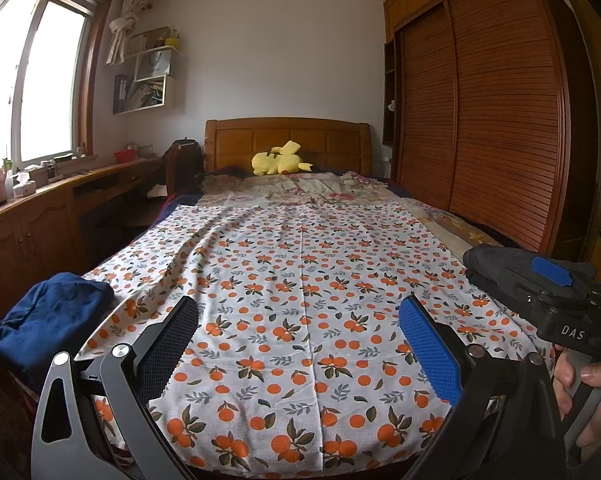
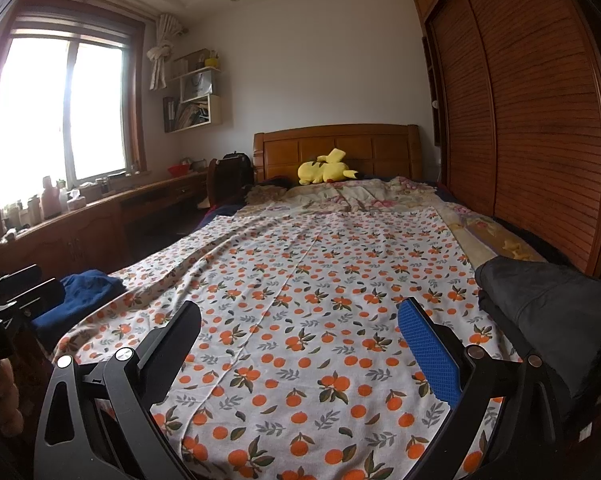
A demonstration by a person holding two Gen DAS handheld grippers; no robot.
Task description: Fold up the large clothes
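Two hand-held grippers over a bed w/ clothes at both edges.

We hold the left gripper (image 1: pixel 300 344) and right gripper (image 2: pixel 300 344) above an orange-print sheet (image 1: pixel 300 280); both spread wide, gripping nothing. A crumpled navy garment (image 1: pixel 48 320) lies at the sheet's left edge, a folded dark-grey garment (image 2: pixel 548 312) at its right edge. A yellow plush toy (image 1: pixel 278 160) rests by the wooden headboard (image 1: pixel 288 136), well apart from us.
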